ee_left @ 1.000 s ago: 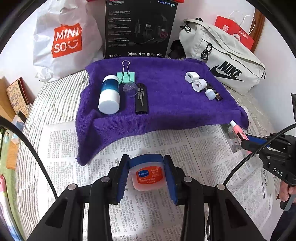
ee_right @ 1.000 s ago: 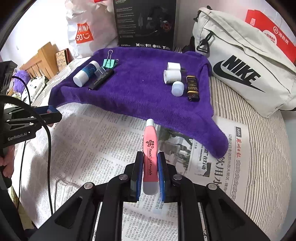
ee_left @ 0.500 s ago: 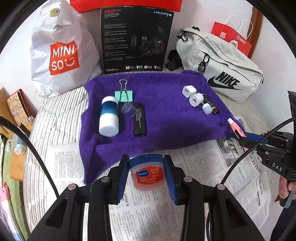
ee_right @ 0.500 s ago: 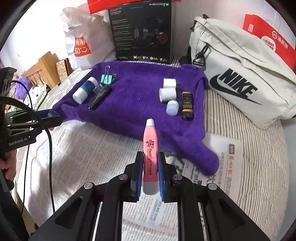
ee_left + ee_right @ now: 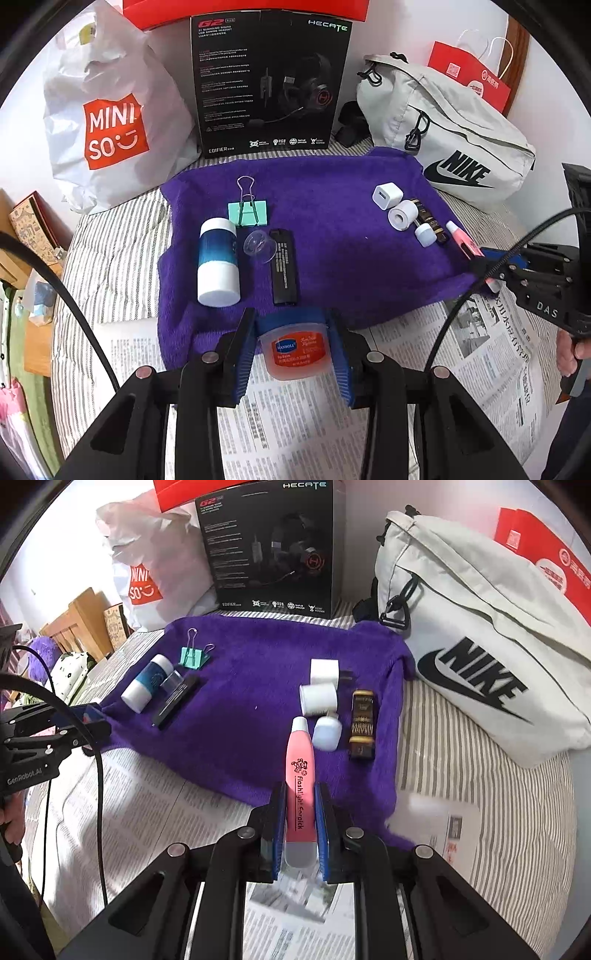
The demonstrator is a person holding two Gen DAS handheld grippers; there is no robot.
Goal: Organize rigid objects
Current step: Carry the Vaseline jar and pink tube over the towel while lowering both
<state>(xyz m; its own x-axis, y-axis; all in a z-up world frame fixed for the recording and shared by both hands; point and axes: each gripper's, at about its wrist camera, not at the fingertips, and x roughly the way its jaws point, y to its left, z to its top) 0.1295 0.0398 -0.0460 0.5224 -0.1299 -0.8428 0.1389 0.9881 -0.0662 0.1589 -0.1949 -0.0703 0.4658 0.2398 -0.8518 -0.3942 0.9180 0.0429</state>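
I have something in each gripper. My left gripper [image 5: 293, 349] is squeezed tight on the little jar of lip balm [image 5: 293, 353], the one with the blue lid and orange label. The jar sits upright between the blue pads. It hangs over the near edge of the purple towel [image 5: 332, 258], where the towel meets the newspaper [image 5: 295, 424].

My right gripper [image 5: 300, 827] is squeezed tight on the pink stick [image 5: 300, 775]. The words on it say it is a flashlight earpick. Its long side points straight away from me, the white tip in front. The tip is just beside the small white cap [image 5: 327, 733] and near the white roll [image 5: 318, 698] and the dark gold bottle [image 5: 362, 723].

The towel is on a bed with a striped sheet [image 5: 461, 775]. On its left side lie the blue and white bottle [image 5: 217, 262], the green clip [image 5: 247, 212], a clear cup [image 5: 259, 246] and a black stick [image 5: 283, 267]. On its right side is the white plug [image 5: 386, 195] with the small white things.

What matters next, I think, is this: the open purple spot lies straight ahead of the jar, just to the right of the black stick. The pink stick already lines up with the dark gold bottle, so I would lay it down the same way, beside the white cap. The right gripper is the nearer one to that group. I must not bump the cap.
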